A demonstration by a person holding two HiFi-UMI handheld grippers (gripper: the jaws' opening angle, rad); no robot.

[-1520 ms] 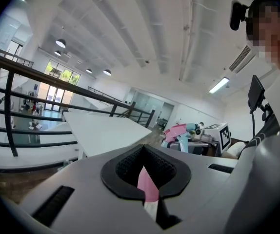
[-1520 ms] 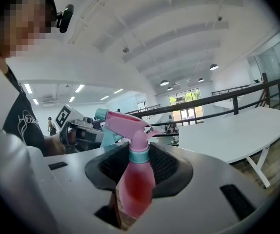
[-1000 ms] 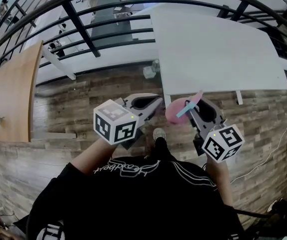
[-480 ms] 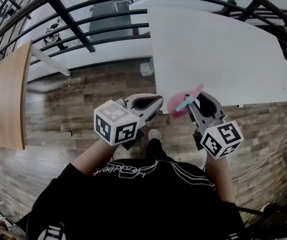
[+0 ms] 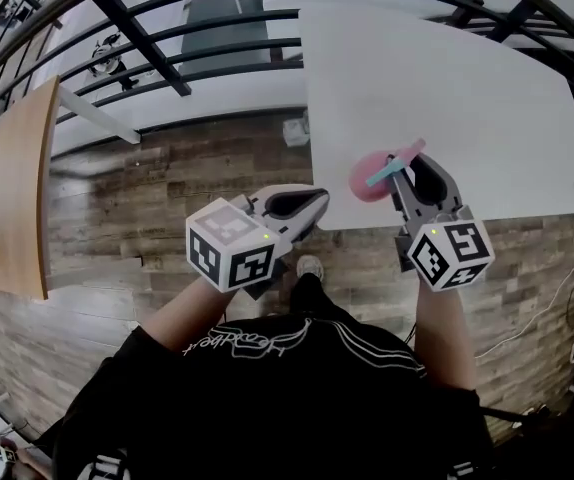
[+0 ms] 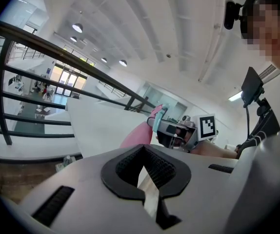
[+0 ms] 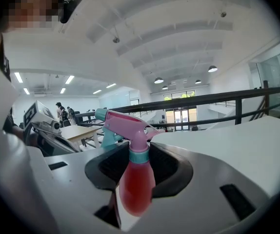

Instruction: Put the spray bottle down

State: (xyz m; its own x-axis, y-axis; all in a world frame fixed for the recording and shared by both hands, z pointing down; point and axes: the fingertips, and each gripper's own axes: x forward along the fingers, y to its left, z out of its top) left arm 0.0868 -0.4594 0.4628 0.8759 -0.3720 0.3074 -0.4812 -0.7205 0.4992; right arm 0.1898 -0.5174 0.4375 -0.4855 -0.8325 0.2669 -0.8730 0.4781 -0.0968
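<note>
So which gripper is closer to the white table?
Right. The right gripper, shut on the spray bottle, is over the near edge of the table; the left gripper is off its corner, over the wood floor.

White table (image 5: 447,98) on a wood-plank floor (image 5: 167,198), with a black railing (image 5: 137,38) running beyond it. A wooden tabletop (image 5: 7,188) lies at far left. A small pale container (image 5: 295,133) sits on the floor just beside the white table's left edge. Round ceiling lights (image 6: 77,27) hang overhead.
</note>
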